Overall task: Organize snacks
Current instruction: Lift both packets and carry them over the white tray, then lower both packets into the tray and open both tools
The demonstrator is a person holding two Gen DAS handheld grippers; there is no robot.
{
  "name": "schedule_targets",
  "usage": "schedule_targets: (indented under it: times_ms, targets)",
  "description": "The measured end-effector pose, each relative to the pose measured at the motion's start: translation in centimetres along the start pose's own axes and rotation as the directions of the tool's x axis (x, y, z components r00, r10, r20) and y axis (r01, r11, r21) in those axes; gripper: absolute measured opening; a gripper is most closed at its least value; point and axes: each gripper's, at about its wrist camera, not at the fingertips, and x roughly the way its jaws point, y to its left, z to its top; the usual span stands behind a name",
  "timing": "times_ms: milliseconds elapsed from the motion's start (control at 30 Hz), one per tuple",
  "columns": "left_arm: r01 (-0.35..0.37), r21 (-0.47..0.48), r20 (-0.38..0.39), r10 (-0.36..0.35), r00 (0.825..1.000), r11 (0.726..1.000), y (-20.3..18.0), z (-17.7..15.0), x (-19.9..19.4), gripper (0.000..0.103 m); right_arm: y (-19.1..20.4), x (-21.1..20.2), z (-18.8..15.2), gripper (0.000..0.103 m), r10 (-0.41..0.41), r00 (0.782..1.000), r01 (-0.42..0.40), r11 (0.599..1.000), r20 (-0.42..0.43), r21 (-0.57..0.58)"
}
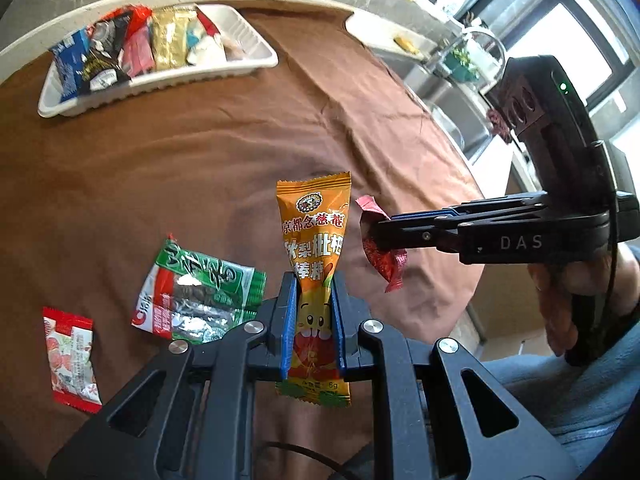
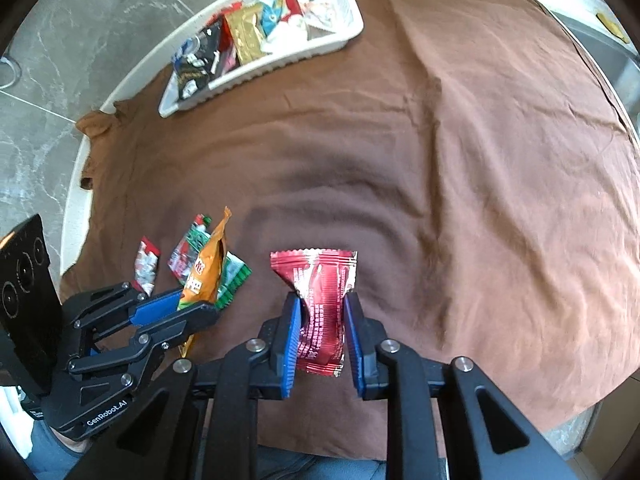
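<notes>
My left gripper (image 1: pixel 314 280) is shut on an orange candy packet (image 1: pixel 314 240), held upright above the brown cloth; it also shows in the right wrist view (image 2: pixel 206 268). My right gripper (image 2: pixel 322 300) is shut on a red foil packet (image 2: pixel 322 300), held above the cloth; it shows at the right of the left wrist view (image 1: pixel 380 248). A green-and-red packet (image 1: pixel 200 296) and a red-and-white packet (image 1: pixel 70 360) lie on the cloth at the near left. A white tray (image 1: pixel 256 66) at the far left holds several packets.
The round table with a white rim (image 2: pixel 74 200) is covered by a brown cloth (image 2: pixel 400 160). A grey tiled floor lies beyond the far-left edge. A sink counter (image 1: pixel 452 92) and windows stand to the right.
</notes>
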Motion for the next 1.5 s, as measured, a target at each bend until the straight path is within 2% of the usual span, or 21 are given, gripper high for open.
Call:
schedule_targets:
  times_ms: [133,233,367,500,600,733,833,967,1067,1233,1500]
  targets:
    - [-0.003,-0.048,0.075,0.007,0.997,0.999,0.2,1.5,-2.5,0.014,-0.1,-2.0,1.7,0.024,0.038,0.998,-0.036,0.999,0.048,-0.026]
    - [-0.029,-0.069,0.14,0.039,0.989,0.997,1.1,3.3,-5.0,0.014,0.4,-3.5,3.8,0.024,0.066,0.993,-0.061,0.997,0.095,-0.055]
    - [-0.093,-0.101,0.226,0.114,0.967,0.991,3.3,5.9,-8.2,0.014,1.3,-5.2,6.8,0.024,0.09,0.984,-0.074,0.992,0.152,-0.103]
    - [-0.146,-0.123,0.304,0.177,0.936,0.982,5.3,9.4,-10.8,0.014,2.6,-6.8,10.4,0.024,0.11,0.971,-0.079,0.985,0.21,-0.154]
    - [-0.163,-0.129,0.326,0.198,0.924,0.978,6.8,12.1,-11.3,0.014,3.8,-7.7,13.6,0.024,0.119,0.959,-0.067,0.978,0.259,-0.199]
    - [-0.143,-0.152,0.323,0.186,0.928,0.978,9.3,15.9,-9.4,0.014,4.7,-7.3,17.8,0.024,0.127,0.951,-0.063,0.972,0.281,-0.227]
    - [-0.168,-0.155,0.296,0.208,0.932,0.974,10.2,18.5,-6.6,0.014,4.8,-5.8,20.9,0.024,0.125,0.95,-0.059,0.971,0.285,-0.23]
    - [-0.217,-0.142,0.262,0.248,0.933,0.966,10.8,21.6,-2.7,0.014,4.6,-2.7,24.4,0.024,0.09,0.96,-0.029,0.974,0.265,-0.225]
    - [-0.276,-0.135,0.23,0.301,0.925,0.952,11.2,23.1,0.1,0.014,4.4,-0.1,26.1,0.024,0.062,0.971,-0.01,0.976,0.23,-0.22]
    - [-0.288,-0.163,0.201,0.318,0.927,0.944,12.8,23.4,2.9,0.014,4.2,2.4,27.5,0.024,0.037,0.978,0.01,0.974,0.204,-0.224]
    - [-0.302,-0.206,0.173,0.338,0.925,0.931,14.7,23.3,5.2,0.017,4.3,5.3,28.2,0.024,0.001,0.986,0.037,0.972,0.164,-0.234]
